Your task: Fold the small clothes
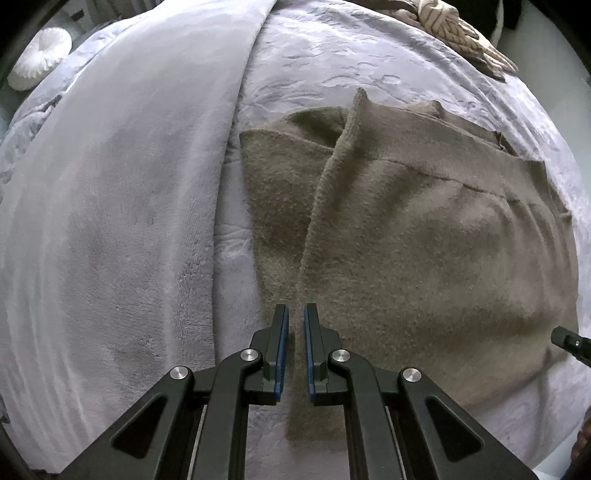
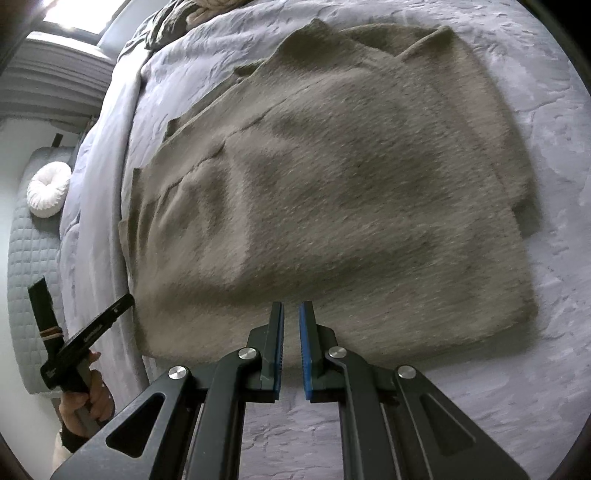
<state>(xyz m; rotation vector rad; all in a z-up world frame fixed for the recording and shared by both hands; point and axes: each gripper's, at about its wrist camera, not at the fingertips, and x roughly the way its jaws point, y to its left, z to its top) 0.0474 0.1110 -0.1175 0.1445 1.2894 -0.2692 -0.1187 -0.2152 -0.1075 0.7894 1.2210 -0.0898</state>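
Note:
A brown fuzzy knit garment (image 1: pixel 424 240) lies spread flat on the bed, with one side flap folded over its body. My left gripper (image 1: pixel 295 308) hovers over that flap's edge near the garment's near-left corner. Its jaws are shut to a thin slit with no cloth pinched between the pads. In the right wrist view the same garment (image 2: pixel 332 184) fills the middle. My right gripper (image 2: pixel 291 304) is shut and empty just above its near edge. The left gripper (image 2: pixel 110 314), held by a hand (image 2: pixel 88 398), reaches the garment's left edge.
The bed has a grey textured cover (image 2: pixel 517 369), and a smooth grey fleece blanket (image 1: pixel 129 184) lies along the left. A white round cushion (image 2: pixel 48 190) sits on a quilted bench beside the bed. A cream cable-knit item (image 1: pixel 454 29) lies at the far end.

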